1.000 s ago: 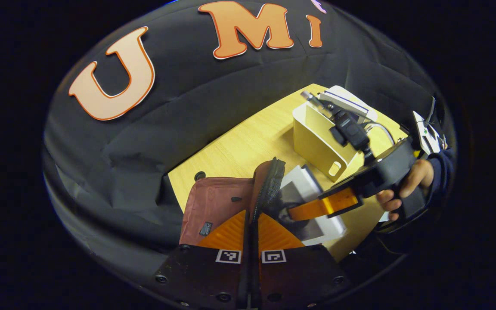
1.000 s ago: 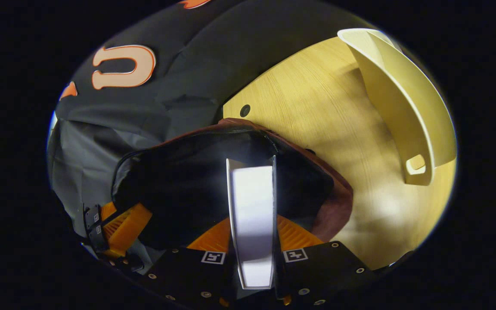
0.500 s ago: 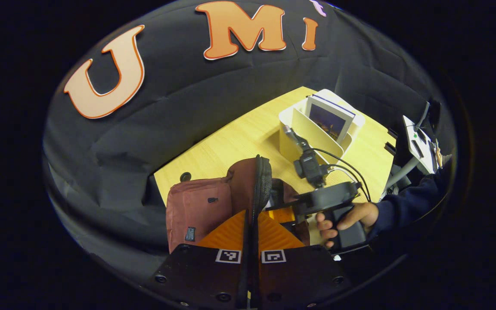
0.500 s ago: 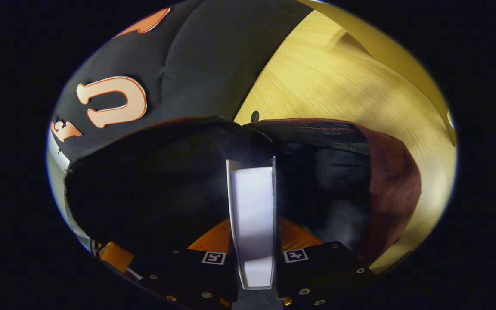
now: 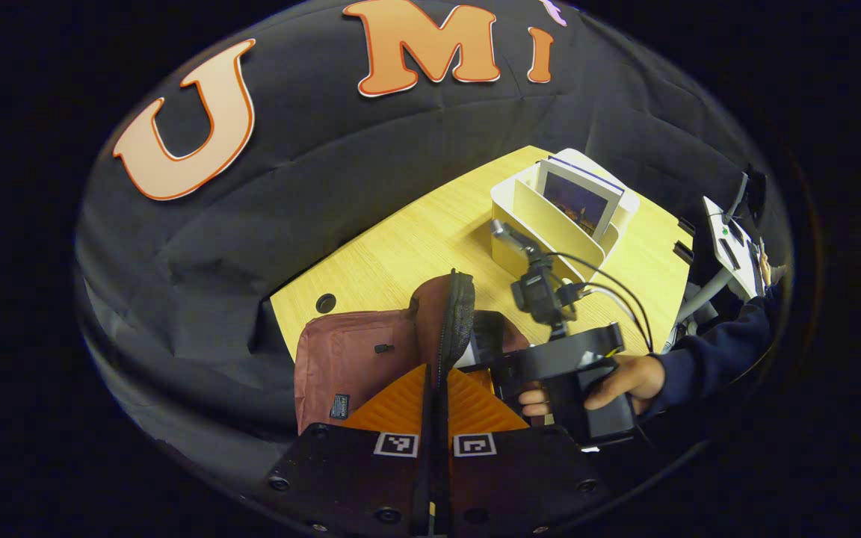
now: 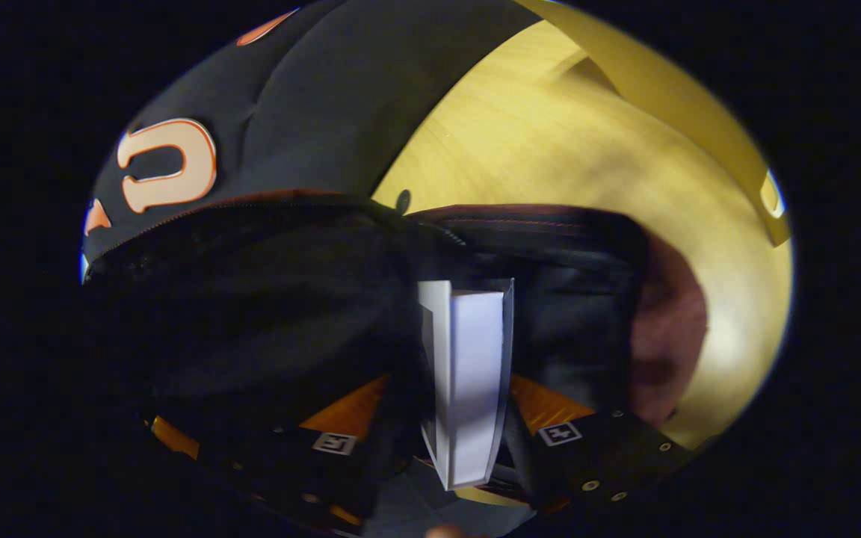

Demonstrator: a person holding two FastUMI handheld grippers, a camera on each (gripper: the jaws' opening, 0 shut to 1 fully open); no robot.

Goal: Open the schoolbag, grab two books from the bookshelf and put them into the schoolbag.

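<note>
The maroon schoolbag (image 5: 344, 359) lies on the wooden table (image 5: 415, 239). My left gripper (image 5: 438, 370) is shut on the bag's black zippered rim (image 5: 454, 321) and holds the mouth up. In the right gripper view, my right gripper (image 6: 449, 388) is inside the bag's dark mouth (image 6: 266, 299) and stands open. A white book (image 6: 471, 373) sits loose and tilted between its spread fingers. In the left gripper view, a hand holds the right gripper's body (image 5: 569, 362), whose fingers are hidden in the bag. Another book (image 5: 578, 203) stands in the white bookshelf (image 5: 542, 224).
The bookshelf (image 6: 699, 134) stands on the table beyond the bag, to its right. A cable hole (image 5: 325, 302) is near the table's far corner. The person's dark sleeve (image 5: 707, 359) and some equipment (image 5: 729, 239) are at the right.
My right gripper carried the book down into the bag's mouth, and its fingers have now spread apart and let the book go, which tilts. My left gripper kept hold of the rim.
</note>
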